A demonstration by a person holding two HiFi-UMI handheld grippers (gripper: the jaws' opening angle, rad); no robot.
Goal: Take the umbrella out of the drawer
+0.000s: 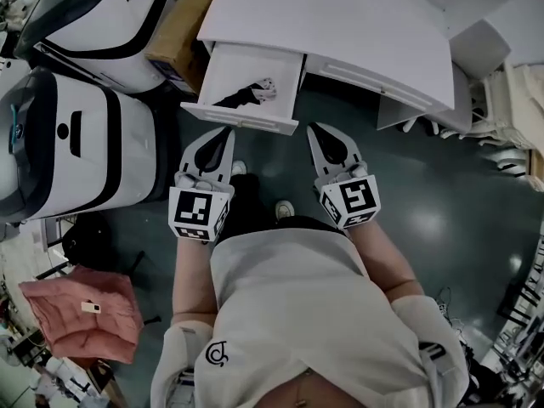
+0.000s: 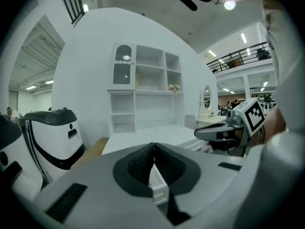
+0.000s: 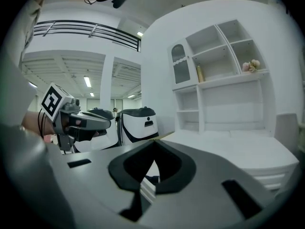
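The left gripper (image 1: pixel 223 131) and right gripper (image 1: pixel 313 128) hover closed and empty. The white wooden drawer (image 1: pixel 240 116) stands open, with what seems a dark folded umbrella (image 1: pixel 245 97) inside, ungrasped.

A white desk (image 1: pixel 357 24) is being shown at the far side of the dark floor (image 1: pixel 442 219), and a white shelf unit (image 2: pixel 147 89) is being carried along its far edge. A pale ornament (image 3: pixel 251 66) is being kept on an upper shelf. A brown cardboard box (image 1: pixel 178 24) is being stood just left of the desk. Further left, two bulky white-and-black machines are being parked, one far (image 1: pixel 102 15), one nearer (image 1: pixel 76 143). A pink garment (image 1: pixel 81 313) is being left at the near left, with a black bag (image 1: pixel 85 240) just beyond it.
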